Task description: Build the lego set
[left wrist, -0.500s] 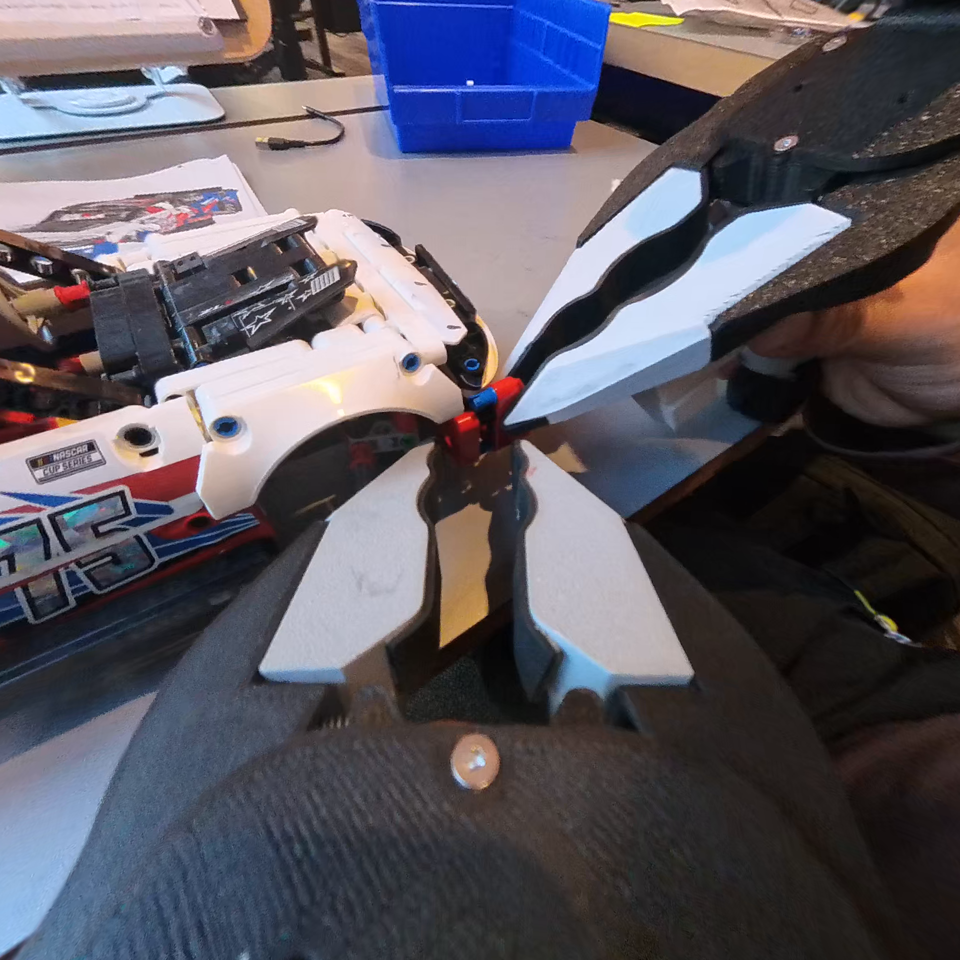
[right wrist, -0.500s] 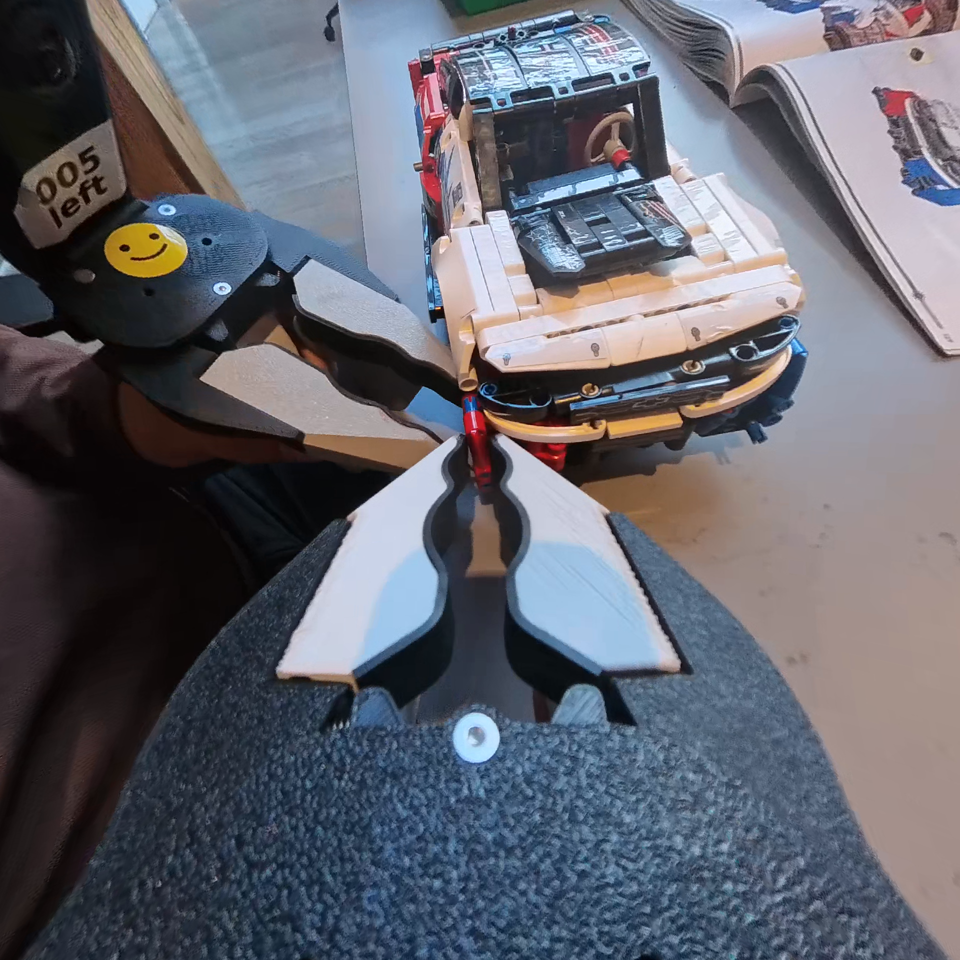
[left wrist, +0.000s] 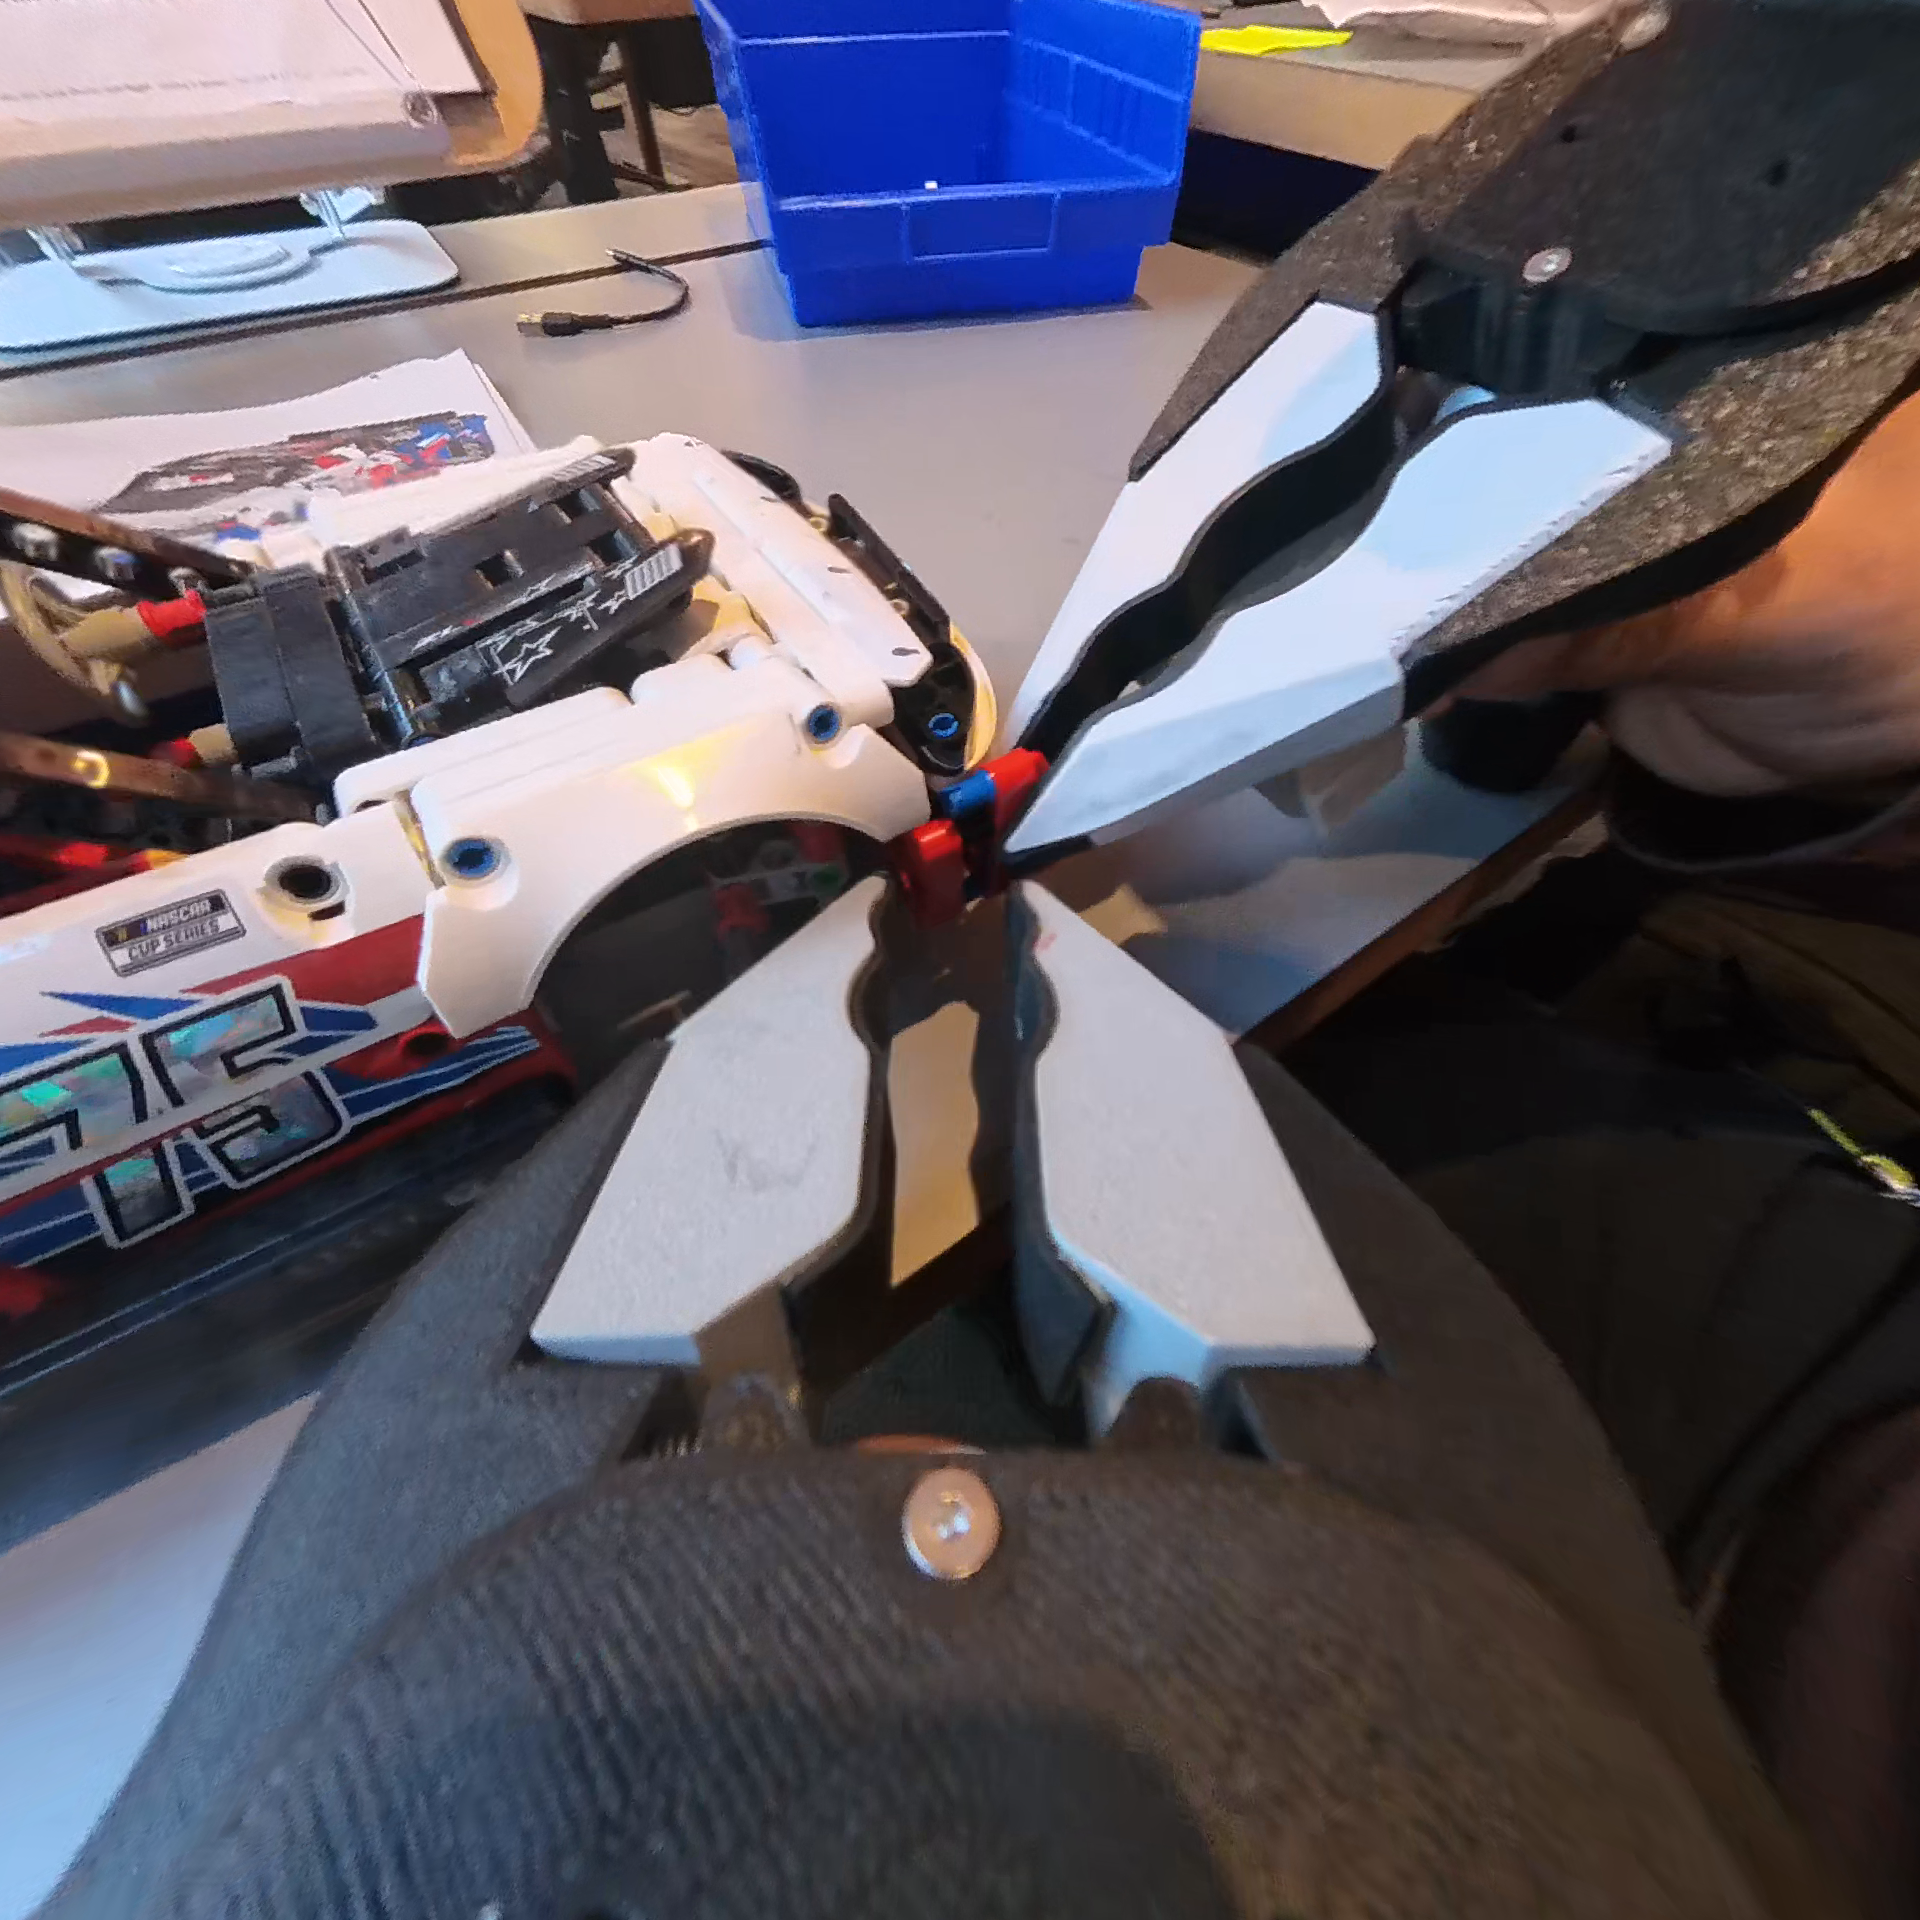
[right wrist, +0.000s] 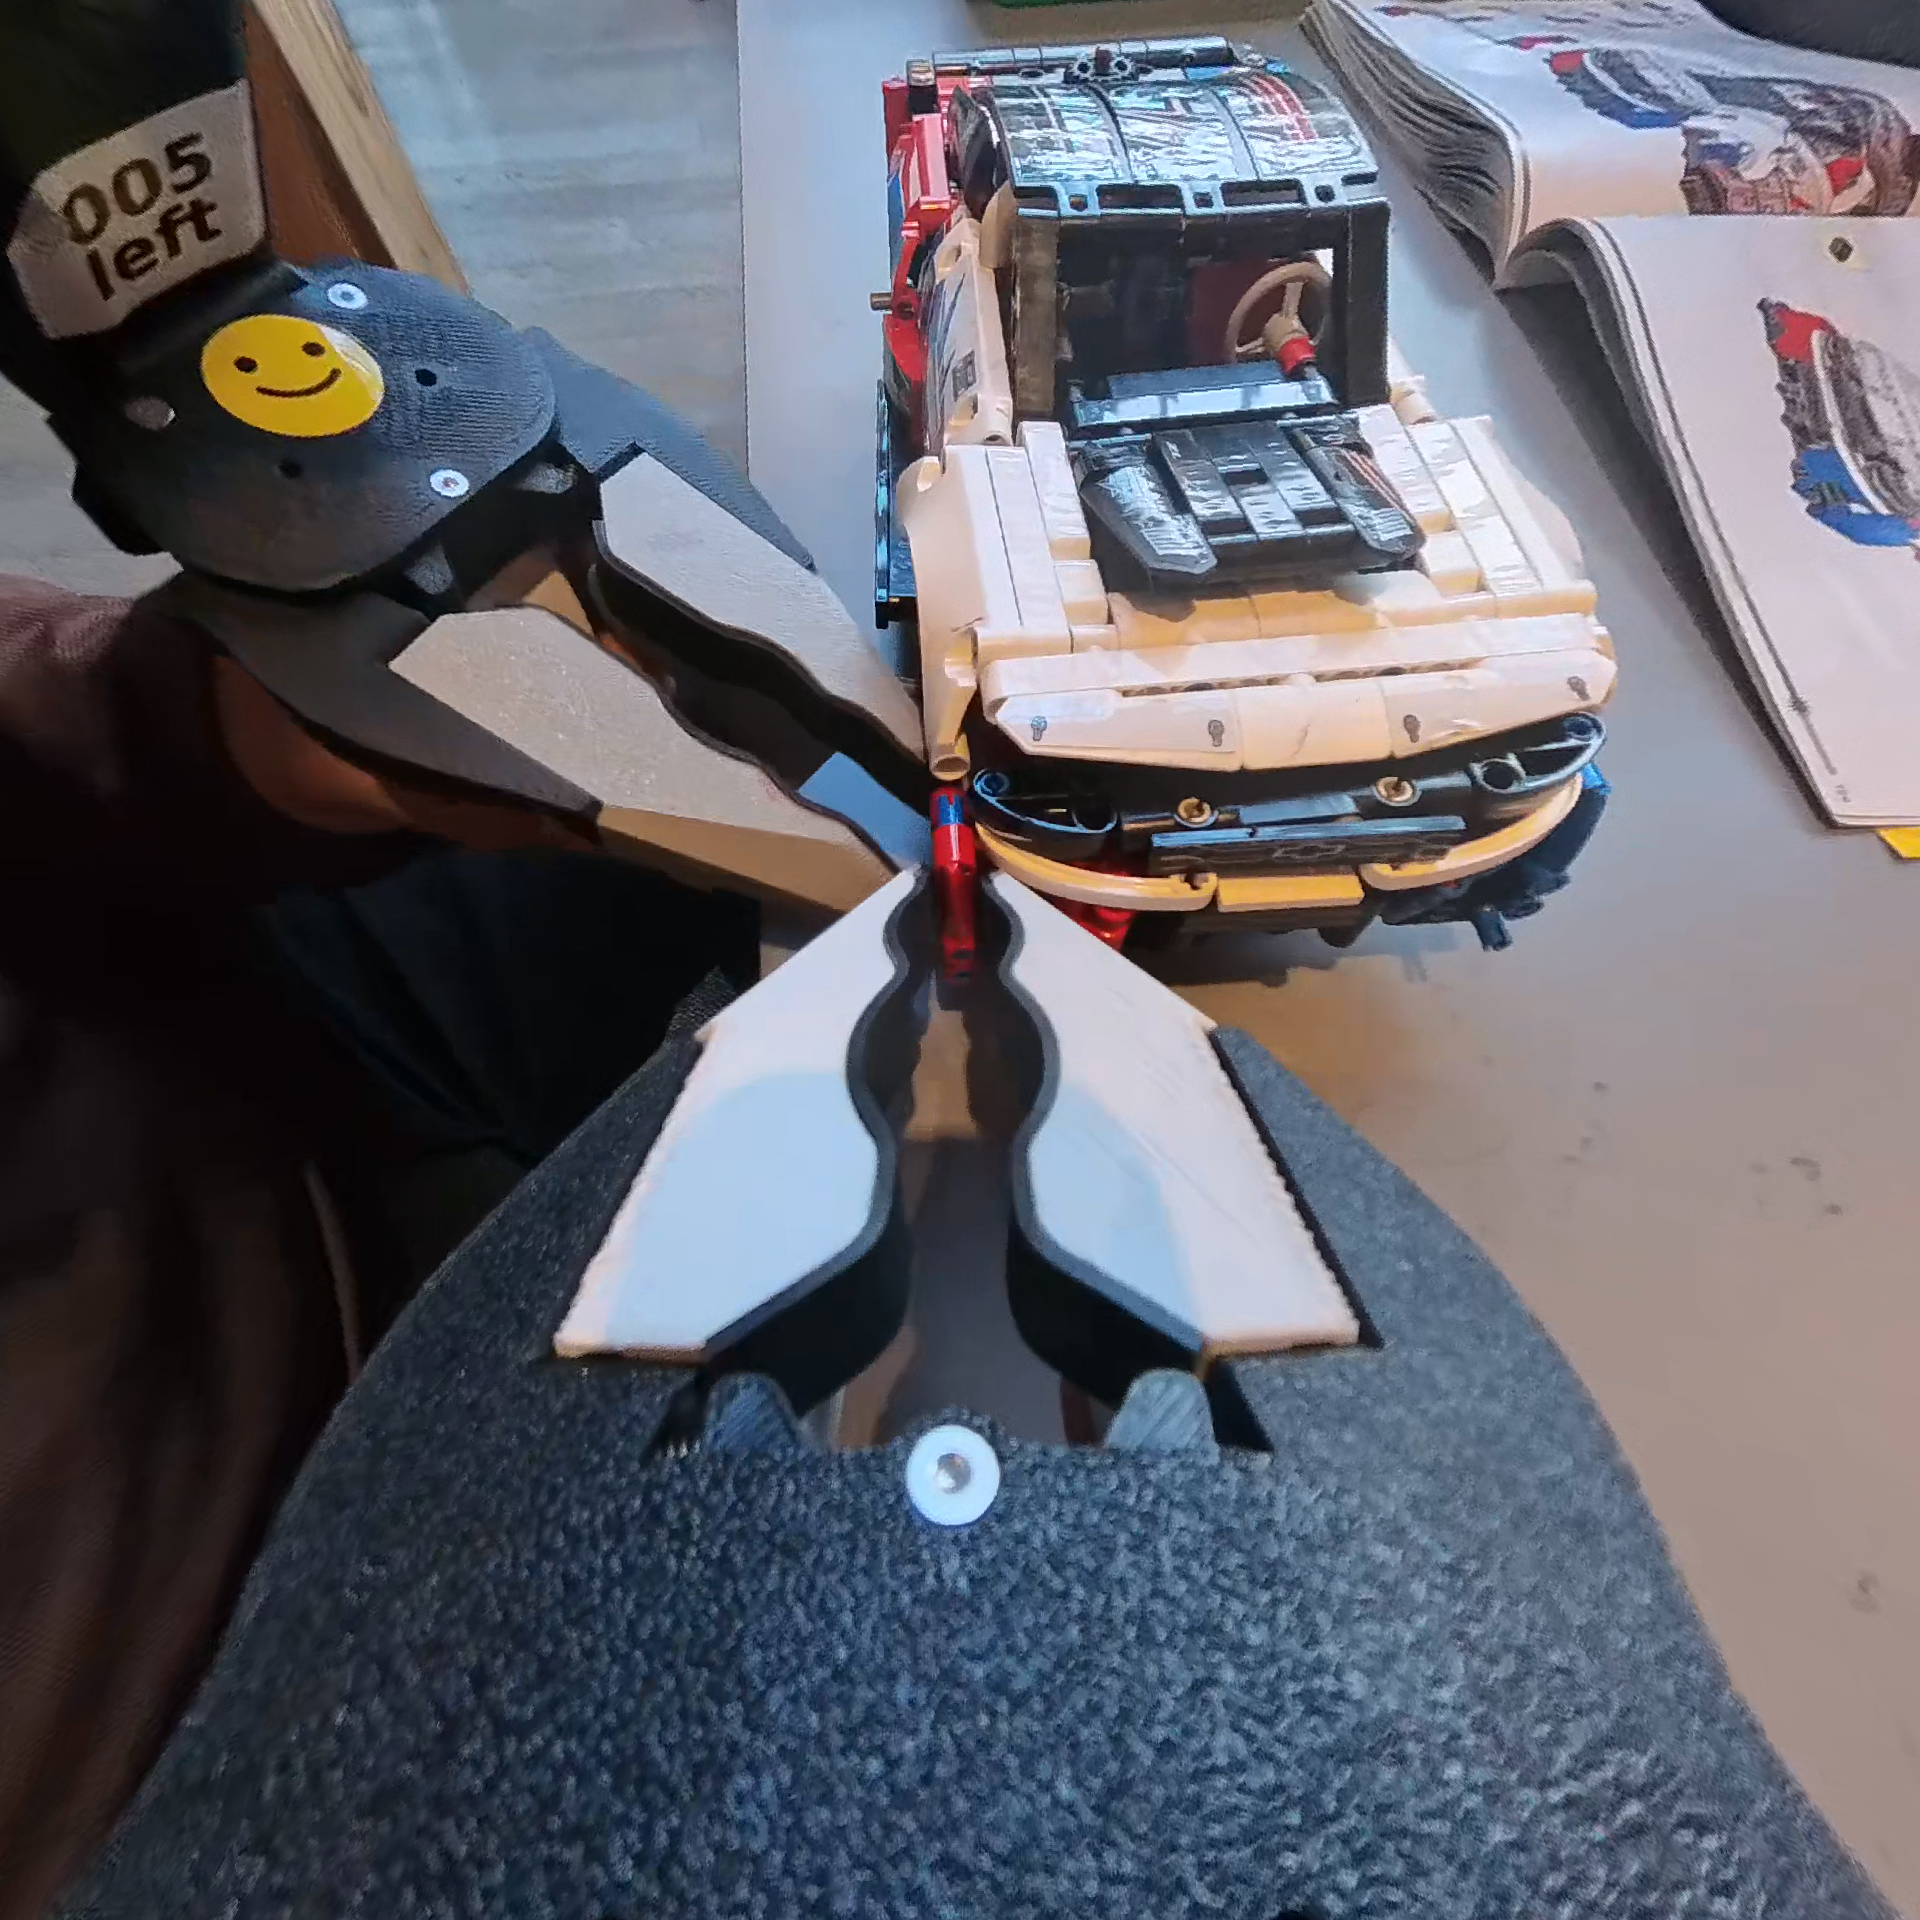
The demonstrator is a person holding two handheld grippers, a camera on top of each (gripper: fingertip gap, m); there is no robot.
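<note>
Fitting a small red piece [right wrist: 954,894] onto the front corner of the toy car [right wrist: 1247,623] on the table [right wrist: 1558,1195] looks like the step now. The right gripper [right wrist: 956,904] pinches it. The left gripper [left wrist: 951,899] sits half closed beside it; whether it grips, I cannot tell. Next, push gently until it clicks.

Soft daylight, perhaps from ahead; glare on the table [left wrist: 987,436]; edges warped, foreground blurred.
</note>
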